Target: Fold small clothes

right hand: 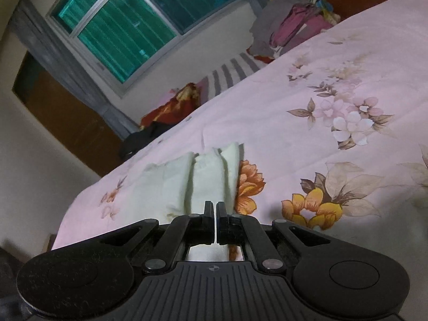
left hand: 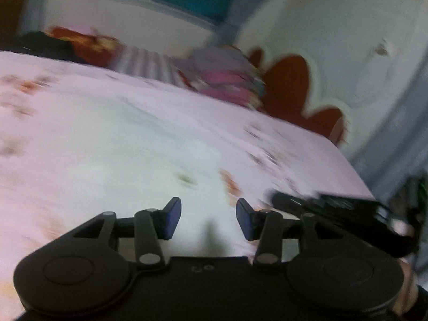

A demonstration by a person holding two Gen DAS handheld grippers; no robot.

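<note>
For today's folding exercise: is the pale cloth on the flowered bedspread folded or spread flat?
Folded. The pale cloth lies in stacked lengthwise pleats on the bedspread, a narrow bundle with layered edges showing.

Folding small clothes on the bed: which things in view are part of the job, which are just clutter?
Job:
- pale folded cloth on the bed
- heap of unfolded clothes at the far end
- left gripper, open and empty
- right gripper, shut

Just lying about:
- floral bedspread
- red and black bundle
- striped pillow
- window
</note>
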